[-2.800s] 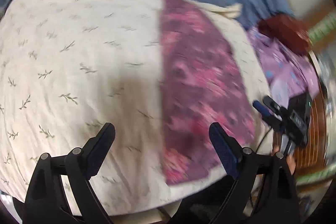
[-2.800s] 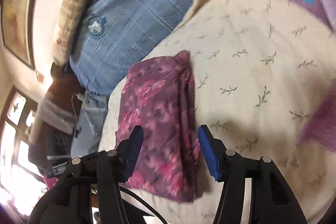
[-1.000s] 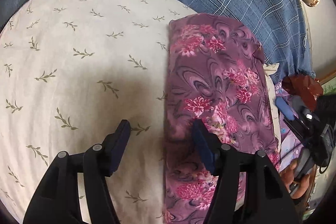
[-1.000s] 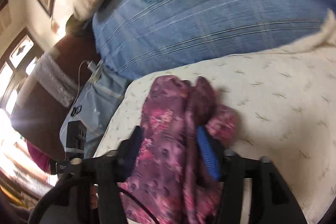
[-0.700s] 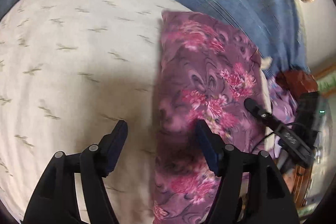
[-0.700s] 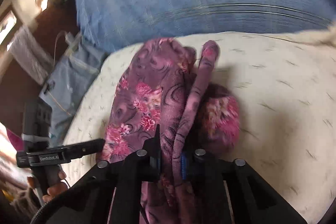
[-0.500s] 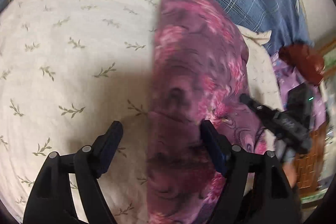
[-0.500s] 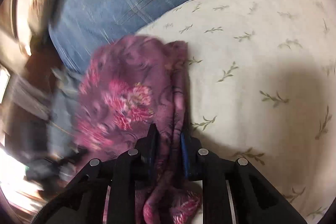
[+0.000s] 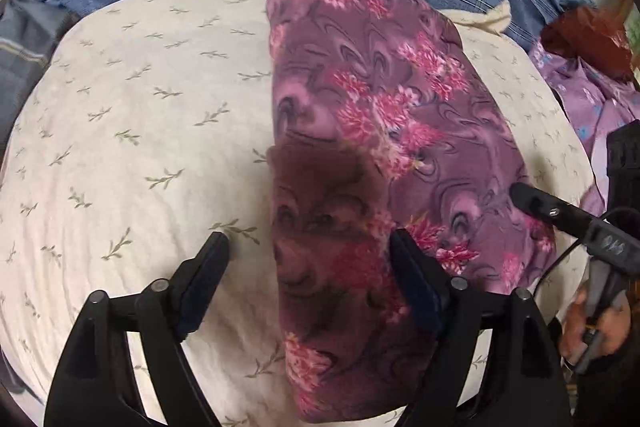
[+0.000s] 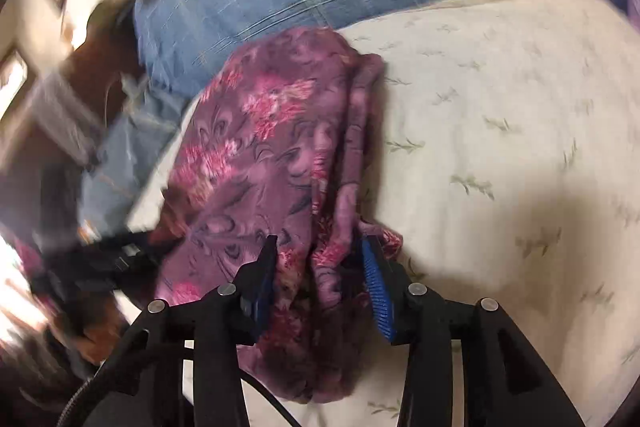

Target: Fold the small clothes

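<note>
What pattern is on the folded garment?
Purple swirls with pink flowers on the folded garment; clearest in the left wrist view.

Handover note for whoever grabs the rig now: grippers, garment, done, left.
Left gripper: open, empty, above the near end of the folded purple floral garment.
Right gripper: jaws just reopened partway, garment's bunched edge between them, no longer pinched.
Garment: long folded strip on the cream leaf-print cushion.
Done: lengthwise folds.
Left: probably fold the strip in half, tidy the bunched edge. Lilac clothing waits at the right.

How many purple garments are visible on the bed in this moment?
2: the folded floral purple cloth on the cream leaf-print cover, and a lilac patterned garment at its right edge, partly cut off; others may be hidden.
</note>
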The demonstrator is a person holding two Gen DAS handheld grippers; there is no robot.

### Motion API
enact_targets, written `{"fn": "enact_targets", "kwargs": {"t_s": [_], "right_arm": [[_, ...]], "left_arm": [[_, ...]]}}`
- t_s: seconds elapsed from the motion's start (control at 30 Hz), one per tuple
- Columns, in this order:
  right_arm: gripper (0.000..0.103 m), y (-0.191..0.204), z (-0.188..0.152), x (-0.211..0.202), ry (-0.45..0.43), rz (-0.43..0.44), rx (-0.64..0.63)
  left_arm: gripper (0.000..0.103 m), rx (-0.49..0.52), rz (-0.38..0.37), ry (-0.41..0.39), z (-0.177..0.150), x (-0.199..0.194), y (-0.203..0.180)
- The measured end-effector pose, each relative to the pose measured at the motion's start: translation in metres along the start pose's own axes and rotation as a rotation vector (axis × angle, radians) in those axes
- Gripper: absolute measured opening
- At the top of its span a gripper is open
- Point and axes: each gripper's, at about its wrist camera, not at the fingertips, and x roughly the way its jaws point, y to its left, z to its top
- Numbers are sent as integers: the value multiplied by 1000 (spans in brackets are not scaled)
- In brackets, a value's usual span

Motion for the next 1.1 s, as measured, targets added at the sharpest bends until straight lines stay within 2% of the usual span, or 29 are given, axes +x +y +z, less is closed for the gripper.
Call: {"fn": "enact_targets", "kwargs": {"t_s": [0.07,0.17,0.23,0.3,0.37,0.47,0.73,0.93,1.1], "right_arm": [[40,0,5,-7,7,14,62],[42,11,7,-32,-40,4,34],[42,24,-1,-54,-88,45,-4],[43,35,-16,-56,-107,32,-42],[43,27,-32,-53,-71,12,-37],[48,16,-48,-20,42,-92,11],[49,17,-44,-47,-25,-95,69],[50,11,-47,-68,-24,-93,104],[50,16,-45,-76,-20,-133,56]], "left_arm": [[83,-26,-28,-4,1,-13,5],[83,-36,-53,-52,-4,-36,14],[83,-25,-38,-60,-13,-42,15],[83,-3,-16,-51,-20,-41,9],[83,14,27,-52,-28,-37,4],[82,3,41,-56,-28,-38,1],[82,20,49,-85,-31,-52,-3],[82,28,52,-88,-31,-58,-5],[82,28,89,-111,-34,-71,4]]}}
